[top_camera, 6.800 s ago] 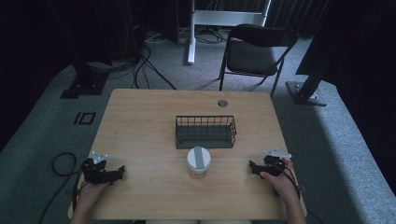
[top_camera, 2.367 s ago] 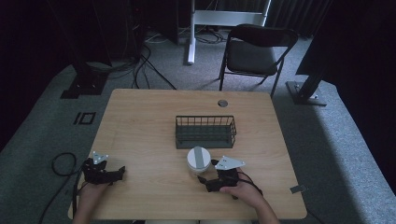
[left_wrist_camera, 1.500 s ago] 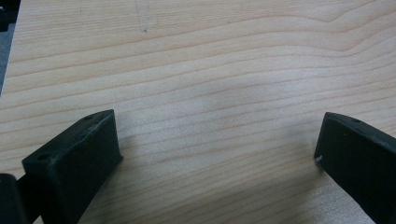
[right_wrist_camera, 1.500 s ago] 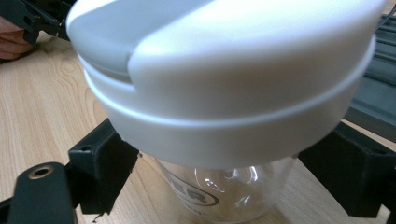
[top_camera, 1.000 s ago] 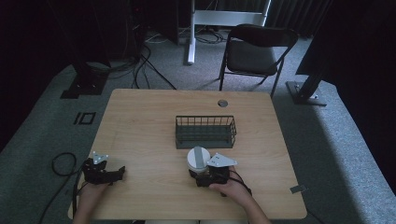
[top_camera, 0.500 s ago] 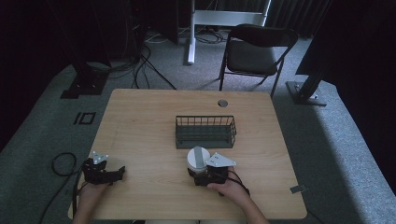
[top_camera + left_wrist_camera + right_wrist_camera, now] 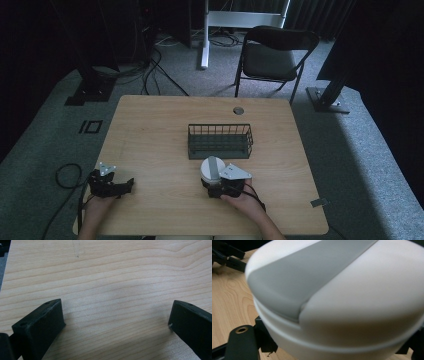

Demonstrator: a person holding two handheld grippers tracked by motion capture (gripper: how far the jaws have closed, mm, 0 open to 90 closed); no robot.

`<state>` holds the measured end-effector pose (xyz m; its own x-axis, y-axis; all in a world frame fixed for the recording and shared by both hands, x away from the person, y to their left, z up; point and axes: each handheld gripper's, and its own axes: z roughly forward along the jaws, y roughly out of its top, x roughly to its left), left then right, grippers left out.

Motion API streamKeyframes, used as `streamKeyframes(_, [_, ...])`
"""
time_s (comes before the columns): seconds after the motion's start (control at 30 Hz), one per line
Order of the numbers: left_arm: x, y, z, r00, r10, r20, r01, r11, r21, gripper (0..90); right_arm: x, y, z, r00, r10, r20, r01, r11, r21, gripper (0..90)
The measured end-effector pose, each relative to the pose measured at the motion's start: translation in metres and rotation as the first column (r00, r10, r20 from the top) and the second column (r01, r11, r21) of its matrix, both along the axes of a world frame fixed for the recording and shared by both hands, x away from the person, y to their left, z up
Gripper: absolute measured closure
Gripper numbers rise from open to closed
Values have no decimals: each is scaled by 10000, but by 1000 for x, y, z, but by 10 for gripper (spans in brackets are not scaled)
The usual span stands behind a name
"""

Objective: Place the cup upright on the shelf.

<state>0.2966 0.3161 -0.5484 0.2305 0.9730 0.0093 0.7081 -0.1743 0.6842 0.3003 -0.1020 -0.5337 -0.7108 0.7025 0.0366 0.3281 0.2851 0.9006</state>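
- The wire basket [image 7: 220,141] sits just behind the white tub [image 7: 212,169].
- My right gripper [image 7: 220,189] hugs the tub; it came over from the table's [image 7: 150,130] right edge.
- My left gripper [image 7: 111,187] rests spread wide, unmoved.

We have the basket [image 7: 220,141] at table [image 7: 150,130] centre, the container [image 7: 211,169] just in front of it, right gripper [image 7: 216,189] around the container (near edge), left gripper [image 7: 112,186] at the near-left corner, chair [image 7: 272,52] behind the table.
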Motion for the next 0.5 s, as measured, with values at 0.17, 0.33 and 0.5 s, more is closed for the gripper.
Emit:
streamKeyframes(0.17, [0, 0, 0, 10000, 2, 1, -2, 10000, -3, 2, 1, 0, 2, 10000, -2, -99, 0, 9999, -167, 181])
streamKeyframes(0.33, [0, 0, 0, 10000, 5, 6, -5, 10000, -4, 2, 2, -2, 5, 9998, 67, -186, -70, 9999, -129, 182])
streamKeyframes(0.5, [0, 0, 0, 10000, 3, 3, -3, 10000, -1, 2, 2, -2, 11, 9998, 67, -189, -67, 10000, -36, 182])
